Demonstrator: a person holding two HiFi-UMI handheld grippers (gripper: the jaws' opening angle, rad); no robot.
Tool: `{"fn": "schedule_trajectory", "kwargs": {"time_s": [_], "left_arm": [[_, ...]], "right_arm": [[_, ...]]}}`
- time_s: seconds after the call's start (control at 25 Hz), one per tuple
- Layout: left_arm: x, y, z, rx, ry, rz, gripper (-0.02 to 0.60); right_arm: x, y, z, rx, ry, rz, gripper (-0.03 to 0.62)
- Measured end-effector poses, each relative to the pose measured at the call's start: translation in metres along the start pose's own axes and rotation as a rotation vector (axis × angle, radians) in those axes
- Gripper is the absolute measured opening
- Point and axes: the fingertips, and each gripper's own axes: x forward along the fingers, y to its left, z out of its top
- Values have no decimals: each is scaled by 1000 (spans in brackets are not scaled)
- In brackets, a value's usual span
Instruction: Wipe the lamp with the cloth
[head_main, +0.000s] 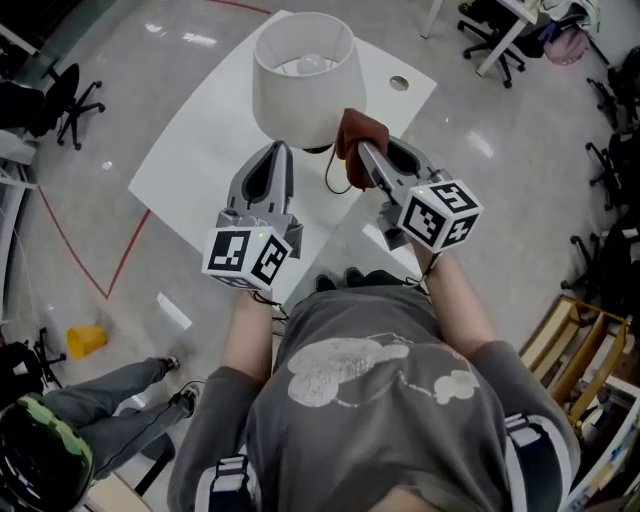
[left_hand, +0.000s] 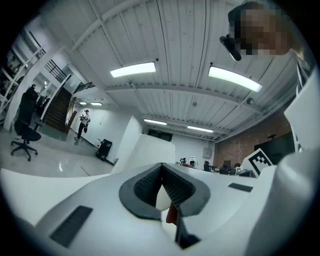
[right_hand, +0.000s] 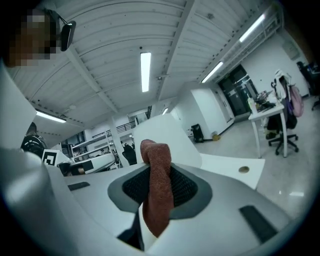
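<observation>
The lamp (head_main: 300, 85) stands upright on the white table (head_main: 210, 140), its pale drum shade widening downward and its long axis vertical. Everything else is best placed from that shade. The right gripper (head_main: 365, 150) sits just at the shade's lower right edge. Its jaws are clamped on the rust-brown cloth (head_main: 358, 132), which the right gripper view shows bunched up between the ribbed pads and sticking out past the tips toward the shade. From the head view the cloth looks to be touching or all but touching the shade's rim, though actual contact cannot be confirmed. The left gripper (head_main: 278, 152) is at the near side of the shade, just below its lower edge. Its jaws are brought together at the tips with nothing held, and its own view looks past them at the white shade wall. So the cloth-bearing hand is the one placed for the work. The shade lies ahead and to the left of the cloth, and a wipe would likely have to run around the curved wall or up and down along it.
</observation>
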Motion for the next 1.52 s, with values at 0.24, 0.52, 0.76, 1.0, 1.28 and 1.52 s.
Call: {"fn": "schedule_trajectory", "kwargs": {"time_s": [0.24, 0.52, 0.76, 1.0, 1.28, 1.52], "left_arm": [[10, -20, 42, 53, -73, -32, 8], [18, -34, 44, 96, -105, 75, 8], [22, -37, 28, 104, -92, 184, 8], [33, -48, 2, 93, -68, 267, 8], [45, -65, -34, 85, -35, 345, 8], [51, -69, -57, 65, -20, 423, 8]], "right_arm": [[-5, 16, 70, -81, -136, 53, 91], [15, 0, 97, -115, -134, 166, 91], [23, -16, 80, -77, -64, 266, 91], [25, -43, 49, -59, 44, 323, 91], [27, -74, 17, -65, 161, 375, 91], [32, -94, 3, -77, 223, 418, 91]]}}
